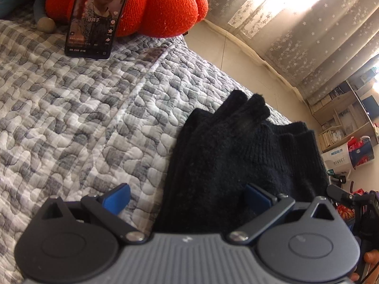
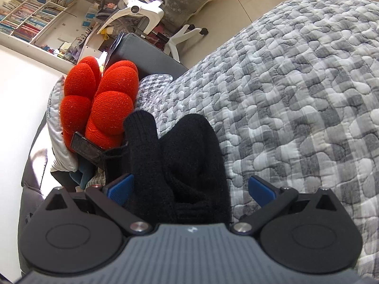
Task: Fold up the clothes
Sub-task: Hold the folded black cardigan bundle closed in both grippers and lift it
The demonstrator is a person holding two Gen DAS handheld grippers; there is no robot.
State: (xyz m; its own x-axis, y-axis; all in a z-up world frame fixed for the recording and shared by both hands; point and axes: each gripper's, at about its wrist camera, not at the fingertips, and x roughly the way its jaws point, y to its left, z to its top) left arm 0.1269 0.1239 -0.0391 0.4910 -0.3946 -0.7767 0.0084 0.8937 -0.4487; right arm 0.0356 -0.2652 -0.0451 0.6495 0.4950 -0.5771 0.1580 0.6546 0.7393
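A black knit sweater (image 1: 236, 165) lies bunched on the grey-and-white checked quilt (image 1: 83, 118) of a bed, filling the lower middle of both wrist views. In the left wrist view the left gripper (image 1: 187, 201) stands with its jaws wide apart; the blue pads (image 1: 117, 200) press on nothing, and the sweater sits between them and runs up toward one o'clock. In the right wrist view the right gripper (image 2: 190, 189) is spread just as wide over the same garment, with a sleeve-like roll (image 2: 144, 146) reaching to eleven o'clock; its left pad may brush the knit, though the dark wool makes that hard to judge. A phone (image 1: 94, 19) leans against a red knitted cushion (image 1: 161, 7) at eleven o'clock from the left gripper.
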